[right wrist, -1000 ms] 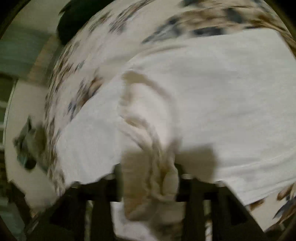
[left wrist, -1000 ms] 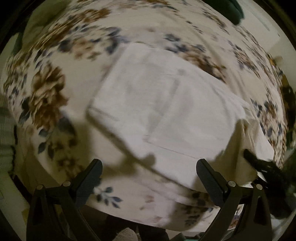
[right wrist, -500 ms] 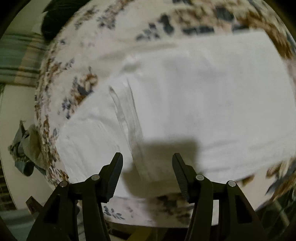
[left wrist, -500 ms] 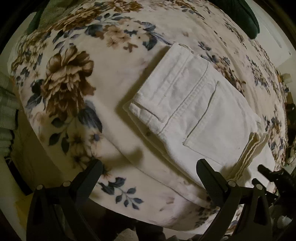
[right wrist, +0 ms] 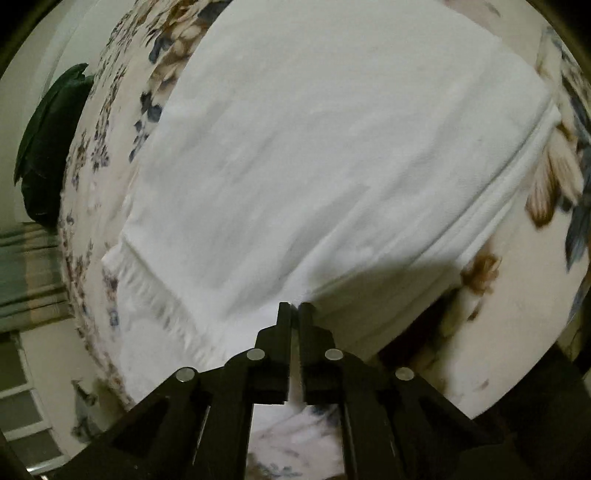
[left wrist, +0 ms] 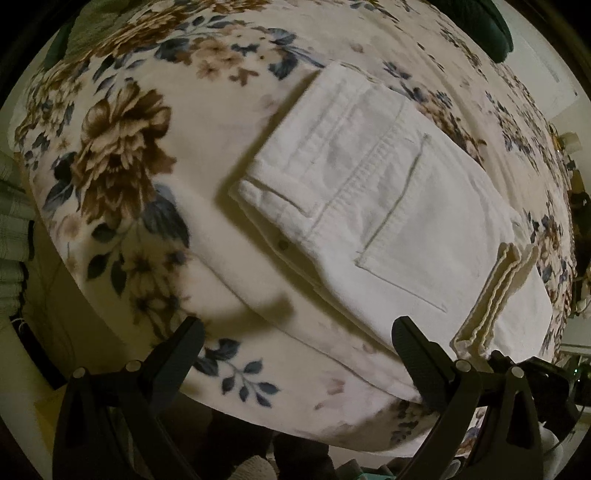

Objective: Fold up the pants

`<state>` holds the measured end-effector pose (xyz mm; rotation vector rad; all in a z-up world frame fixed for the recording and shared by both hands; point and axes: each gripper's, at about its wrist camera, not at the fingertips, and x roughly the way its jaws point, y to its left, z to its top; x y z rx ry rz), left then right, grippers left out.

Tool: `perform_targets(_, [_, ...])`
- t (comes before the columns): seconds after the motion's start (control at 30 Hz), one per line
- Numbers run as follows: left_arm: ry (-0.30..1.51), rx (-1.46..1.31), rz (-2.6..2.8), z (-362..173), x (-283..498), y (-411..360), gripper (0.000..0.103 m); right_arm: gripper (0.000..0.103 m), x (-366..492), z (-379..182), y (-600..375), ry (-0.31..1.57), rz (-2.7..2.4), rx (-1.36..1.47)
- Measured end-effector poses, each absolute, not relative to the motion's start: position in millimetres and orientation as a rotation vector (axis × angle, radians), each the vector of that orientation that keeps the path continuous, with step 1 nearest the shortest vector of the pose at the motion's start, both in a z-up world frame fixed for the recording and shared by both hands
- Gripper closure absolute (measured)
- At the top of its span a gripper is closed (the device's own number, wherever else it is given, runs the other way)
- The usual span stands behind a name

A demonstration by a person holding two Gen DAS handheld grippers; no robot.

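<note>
White pants lie folded into a compact stack on the floral bedspread, back pocket up, frayed hems showing at the right end. My left gripper is open and empty, held above the bed's near edge in front of the stack. In the right wrist view the pants fill most of the frame. My right gripper is shut with nothing between its fingers, tips right at the near edge of the folded stack.
A dark green pillow lies at the far end of the bed; it also shows in the right wrist view. The bed edge drops off just below both grippers. Striped fabric hangs at the left.
My right gripper let go of the frayed hem, opened, then shut empty and moved in close to the stack's edge. The left gripper stayed open and drew slightly nearer.
</note>
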<state>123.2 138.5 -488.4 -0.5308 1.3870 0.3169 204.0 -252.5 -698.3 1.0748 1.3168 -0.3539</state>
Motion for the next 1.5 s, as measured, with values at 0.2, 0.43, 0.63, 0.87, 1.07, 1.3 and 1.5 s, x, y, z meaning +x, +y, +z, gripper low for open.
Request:
perform_targets(0.2, [1.399,-0.5,0.289,-486.9,135.4,114.6,0.0,0.103,191.9,-695.8,-221.6,1.404,-0.291,0.959])
perform_targets(0.43, [1.369,-0.487,0.119,-476.4,187.2,51.1,0.0,0.073,172.7,-688.1,-256.2,1.363,-0.227,1.147])
perform_targets(0.63, [1.48,-0.39,-0.01,-520.9,222.5,-17.2,0.01,0.059,164.7,-669.9,-319.9,1.255,-0.303,1.183])
perform_targets(0.87, [1.473,-0.281,-0.057,-539.3,227.8,-41.8,0.088,0.094,165.1,-715.0,-345.0,1.256,-0.441,1.281])
perform_targets(1.07, [1.437,-0.261,-0.091,-522.5,212.5,-36.4,0.095,0.098,164.8,-689.9,-333.8,1.247,-0.437,1.169])
perform_targets(1.3, [1.472,-0.226,-0.087,-542.4,211.3,-38.2,0.094,0.098,163.8,-696.8,-343.7,1.324,-0.419,1.102])
perform_targets(1.5, [1.473,-0.355,-0.076,-533.7,212.8,-23.2,0.09,0.077,170.9,-706.8,-347.7,1.409,-0.362,1.076])
